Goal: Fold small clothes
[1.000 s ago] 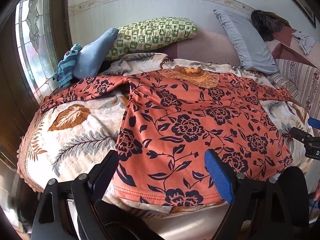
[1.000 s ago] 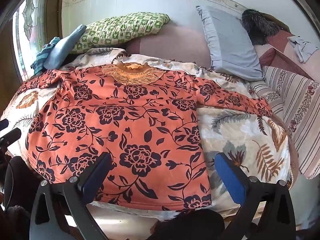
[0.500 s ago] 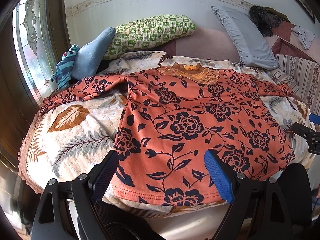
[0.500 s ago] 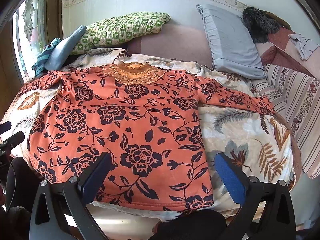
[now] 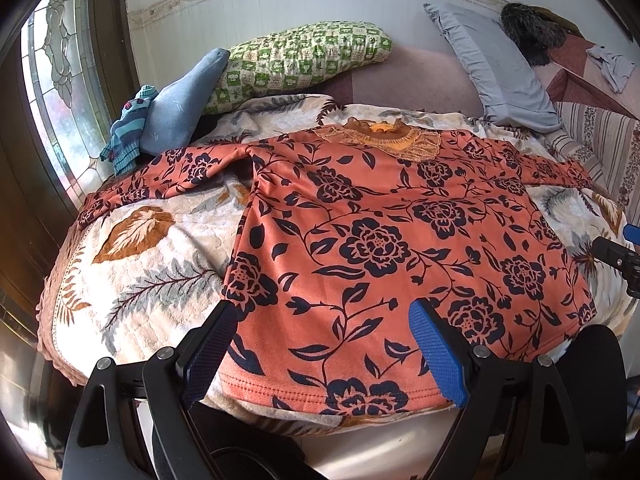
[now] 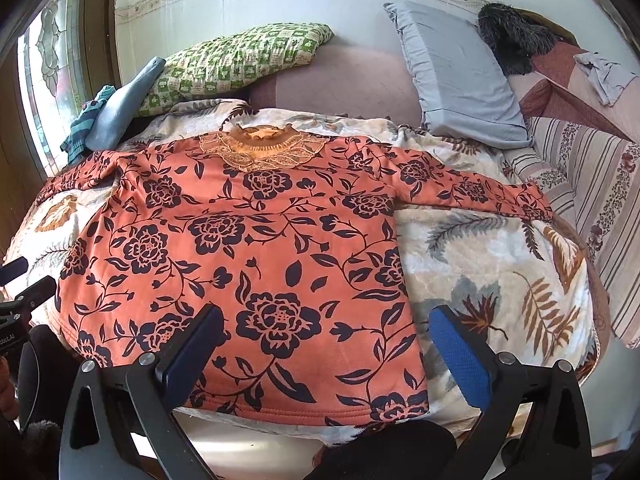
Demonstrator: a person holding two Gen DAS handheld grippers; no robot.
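So there's this orange floral top (image 5: pixel 384 248) spread flat on the bed (image 5: pixel 132 264), front side up, neckline toward the wall and both sleeves stretched out to the sides. It's lying on a cream blanket with a leaf print (image 6: pixel 496 280). The hem sits right at the near edge of the bed.

Left tool (image 5: pixel 324 344) hangs over the hem on the top's left half, fingers spread wide, nothing between them. Right tool (image 6: pixel 324 348) is the same deal over the hem's right corner, spread and holding nothing, with one blue pad (image 6: pixel 460 356) above the bare blanket.

Back by the wall: a green checked pillow (image 5: pixel 296 56), a grey pillow (image 6: pixel 460 76) and a blue cushion (image 5: pixel 180 108).
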